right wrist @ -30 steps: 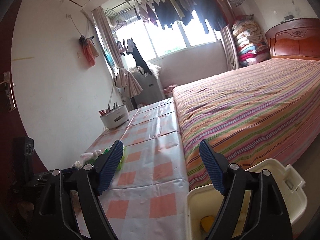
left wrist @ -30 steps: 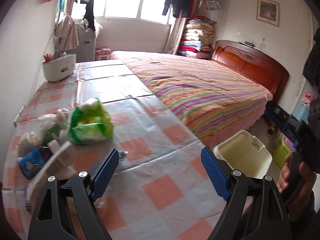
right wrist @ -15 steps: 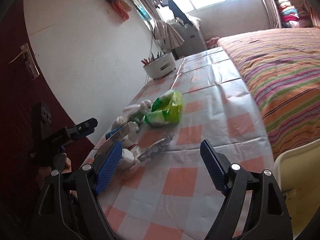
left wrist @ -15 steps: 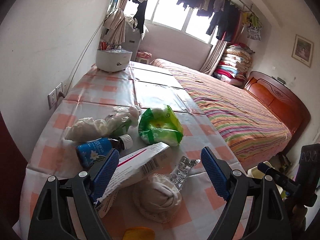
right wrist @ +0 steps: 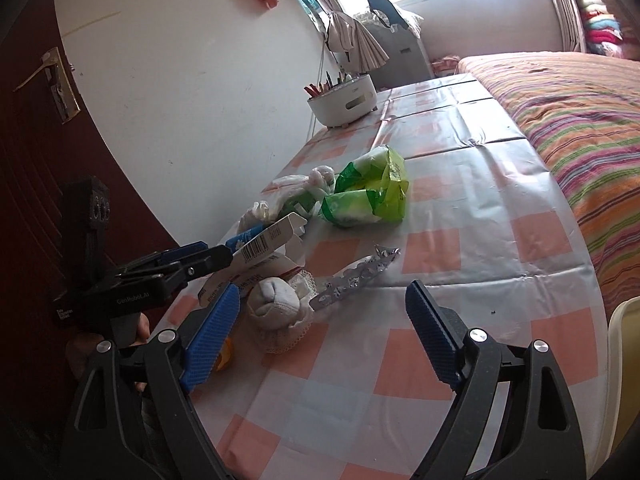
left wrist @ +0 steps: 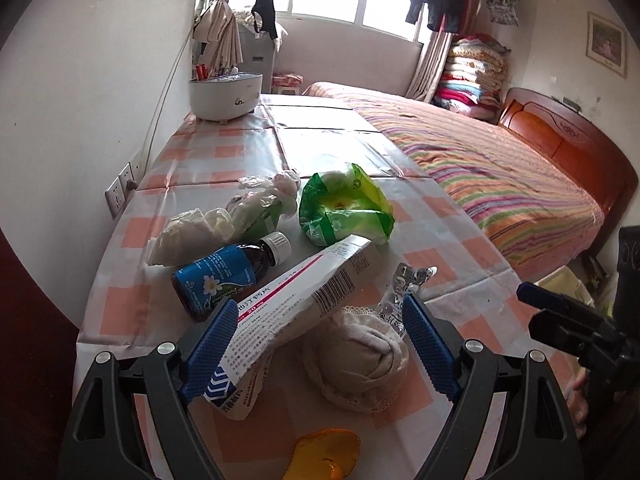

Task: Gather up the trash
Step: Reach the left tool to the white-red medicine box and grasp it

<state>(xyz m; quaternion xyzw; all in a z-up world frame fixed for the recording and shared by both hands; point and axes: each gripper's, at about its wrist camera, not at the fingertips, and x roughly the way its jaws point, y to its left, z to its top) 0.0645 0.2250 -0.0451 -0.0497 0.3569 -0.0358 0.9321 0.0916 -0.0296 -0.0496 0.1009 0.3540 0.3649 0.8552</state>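
Note:
Trash lies on the checked tablecloth: a white medicine box, a blue-labelled brown bottle, a green plastic bag, crumpled white bags, a foil blister strip, a lace-edged white bundle and an orange piece. My left gripper is open, its jaws on either side of the box and bundle. My right gripper is open above the cloth just before the bundle and the blister strip. The green bag lies farther back.
A white pen holder stands at the far end of the table by the wall. A striped bed runs along the table's right side. A cream bin stands off the right edge. A wall socket is at left.
Both grippers have swung from the bed and bin toward the trash pile and moved closer. The left gripper's jaws now flank the medicine box. Both stayed open.

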